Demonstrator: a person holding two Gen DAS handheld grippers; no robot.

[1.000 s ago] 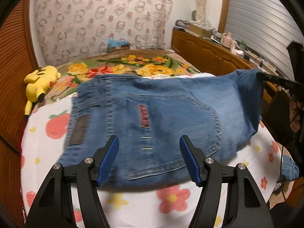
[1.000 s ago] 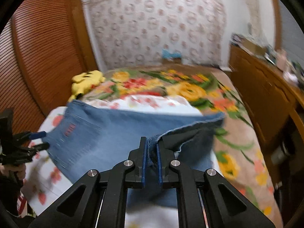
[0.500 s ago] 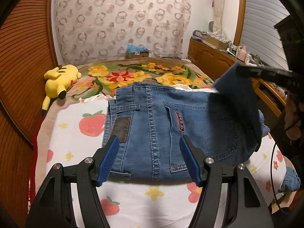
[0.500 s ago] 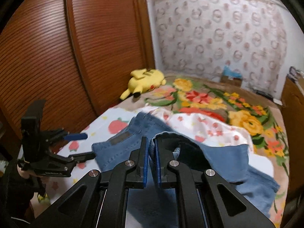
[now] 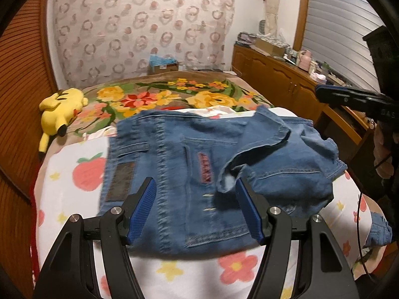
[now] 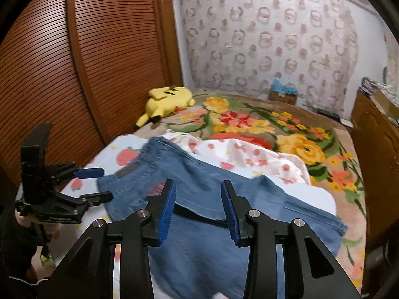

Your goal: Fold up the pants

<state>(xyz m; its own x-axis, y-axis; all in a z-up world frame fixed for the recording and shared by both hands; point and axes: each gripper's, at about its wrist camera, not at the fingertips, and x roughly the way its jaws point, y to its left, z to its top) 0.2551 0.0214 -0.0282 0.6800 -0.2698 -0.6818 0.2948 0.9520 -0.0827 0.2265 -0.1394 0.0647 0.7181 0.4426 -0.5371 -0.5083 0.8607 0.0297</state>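
Blue denim pants (image 5: 174, 169) lie folded on the strawberry-print sheet, waistband and brown patch to the left, a leg end flopped over the right half. They also show in the right wrist view (image 6: 199, 199). My left gripper (image 5: 195, 199) is open and empty just above the pants' near edge. My right gripper (image 6: 198, 204) is open and empty above the folded leg. It shows at the right edge of the left wrist view (image 5: 349, 98). The left gripper shows at the left of the right wrist view (image 6: 94, 184).
A white strawberry sheet (image 5: 74, 174) covers the bed's near end over a floral blanket (image 5: 162, 97). A yellow plush toy (image 5: 59, 109) lies at the far left. A wooden cabinet (image 5: 286, 82) runs along the right, a slatted wooden wall (image 6: 74, 74) along the left.
My right gripper has opened and let go of the pant leg, which has dropped onto the right half of the pants. My left gripper stays open and has moved closer over the pants.
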